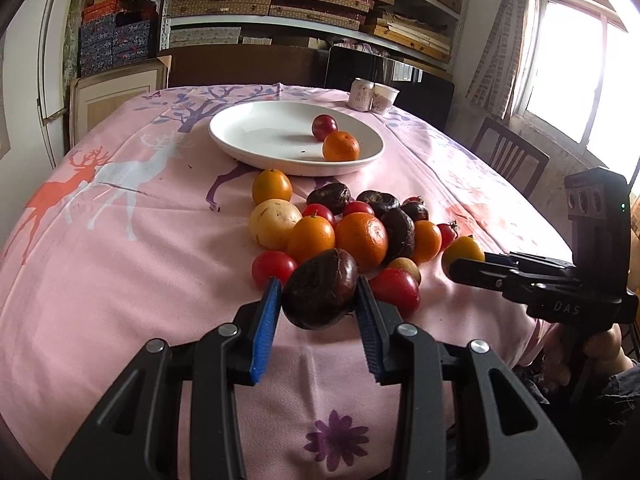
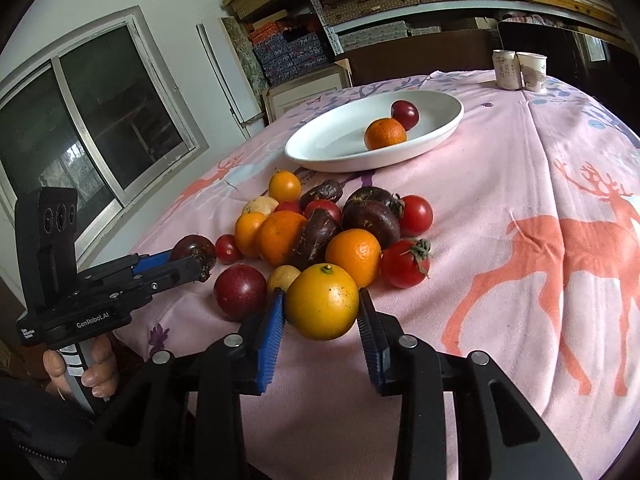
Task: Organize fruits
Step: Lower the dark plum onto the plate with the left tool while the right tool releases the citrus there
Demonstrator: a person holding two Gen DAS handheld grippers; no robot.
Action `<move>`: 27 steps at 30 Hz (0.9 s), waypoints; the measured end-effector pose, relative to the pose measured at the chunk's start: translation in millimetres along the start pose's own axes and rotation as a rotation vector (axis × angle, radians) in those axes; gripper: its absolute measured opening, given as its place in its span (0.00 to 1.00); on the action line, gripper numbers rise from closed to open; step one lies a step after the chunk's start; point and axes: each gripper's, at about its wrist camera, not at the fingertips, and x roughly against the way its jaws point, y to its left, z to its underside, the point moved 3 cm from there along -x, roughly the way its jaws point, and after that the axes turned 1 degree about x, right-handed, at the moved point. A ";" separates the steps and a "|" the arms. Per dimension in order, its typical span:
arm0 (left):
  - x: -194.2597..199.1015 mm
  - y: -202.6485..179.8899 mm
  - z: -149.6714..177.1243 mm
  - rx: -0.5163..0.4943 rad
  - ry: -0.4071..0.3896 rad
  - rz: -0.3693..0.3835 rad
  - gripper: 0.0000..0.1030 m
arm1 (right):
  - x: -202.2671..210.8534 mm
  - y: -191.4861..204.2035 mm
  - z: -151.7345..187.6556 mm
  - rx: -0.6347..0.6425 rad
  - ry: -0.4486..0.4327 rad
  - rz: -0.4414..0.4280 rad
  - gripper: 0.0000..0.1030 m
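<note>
Fruits [image 1: 340, 236] mostly piled mid-frame on cloth; only 2 sit in plate [image 1: 256, 136], upper centre. Left gripper [image 1: 318, 300] clamped on dark fruit [image 1: 320, 288], right gripper [image 2: 322, 308] on yellow citrus [image 2: 322, 300]. Early days, approx. 15+ left.

Both cameras sit low over the near table edge, looking forward along their own fingers. The left wrist view faces the white plate [image 1: 256, 152] at upper centre, close to the fruit pile [image 1: 360, 236]; the right wrist view looks from further right, plate [image 2: 320, 160] at upper centre. Both share the plate, the pile [image 2: 320, 232] and the two paper cups [image 1: 374, 96] [image 2: 520, 70].
</note>
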 end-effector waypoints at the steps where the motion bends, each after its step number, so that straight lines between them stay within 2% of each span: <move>1: 2.7 -0.6 -3.4 -0.002 -0.008 0.002 0.35 | 4.1 -1.8 -3.6 0.000 -0.011 0.002 0.35; 6: 3.2 1.2 -34.4 -0.004 -0.041 0.002 0.35 | 15.2 -16.8 -37.5 -0.018 -0.071 0.030 0.35; 10: -18.7 4.2 -69.8 0.001 -0.031 -0.005 0.35 | 10.5 -28.4 -74.9 -0.036 -0.105 0.034 0.35; 16: -66.1 5.9 -131.8 0.016 0.002 0.010 0.35 | -24.5 -52.5 -131.0 -0.065 -0.096 0.078 0.35; 21: -110.8 8.4 -158.6 0.008 0.057 -0.025 0.36 | -65.3 -70.1 -159.5 -0.095 -0.053 0.104 0.36; 22: -122.5 11.3 -162.8 0.015 0.080 -0.032 0.36 | -72.6 -73.2 -163.8 -0.102 -0.044 0.107 0.37; 25: -142.4 20.5 -164.9 0.045 0.125 -0.038 0.37 | -84.4 -83.2 -168.9 -0.147 -0.030 0.104 0.51; 26: -141.2 23.4 -164.9 0.057 0.123 -0.037 0.41 | -81.7 -82.5 -167.3 -0.143 -0.047 0.114 0.54; 27: -136.4 25.6 -164.0 0.067 0.112 -0.036 0.50 | -78.0 -80.6 -165.1 -0.128 -0.060 0.124 0.56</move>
